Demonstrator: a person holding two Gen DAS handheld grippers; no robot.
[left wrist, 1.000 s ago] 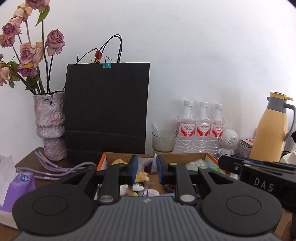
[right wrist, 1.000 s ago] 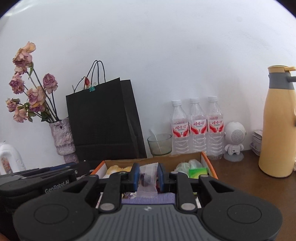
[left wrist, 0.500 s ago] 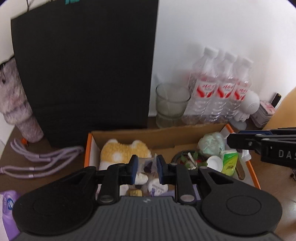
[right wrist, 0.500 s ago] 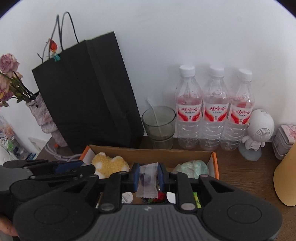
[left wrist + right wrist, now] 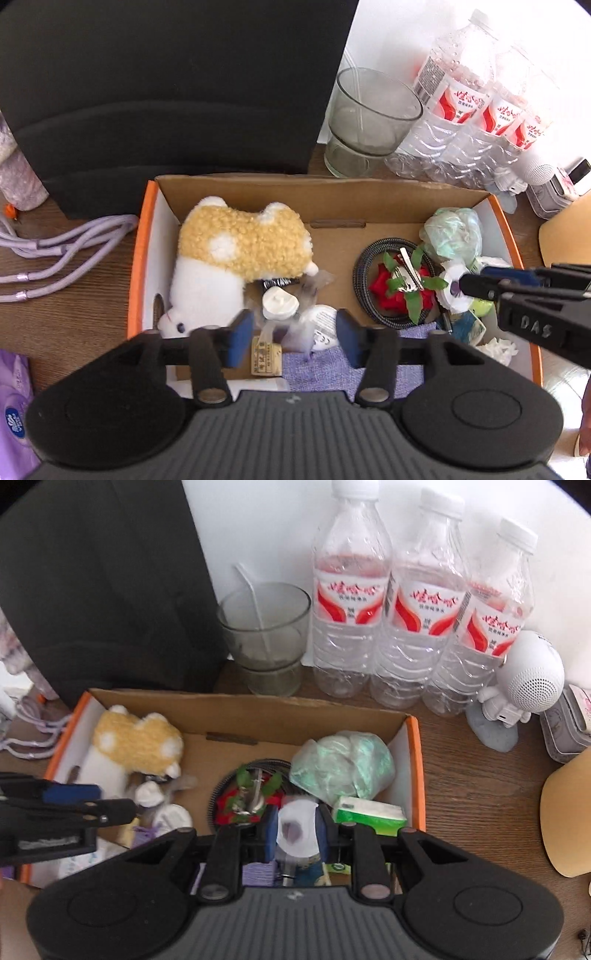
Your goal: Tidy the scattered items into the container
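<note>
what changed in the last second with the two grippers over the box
Both tipped down over the cardboard box. The left hand-held gripper opened, letting go of its clear sachet. The right hand-held gripper stays shut on its white packet. Box contents otherwise unchanged.

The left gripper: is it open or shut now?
Open. The left gripper has its fingers spread wide above the cardboard box.

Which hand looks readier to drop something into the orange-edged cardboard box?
Right: the right gripper pinches a small clear candy packet above the box; the left gripper is open.
</note>
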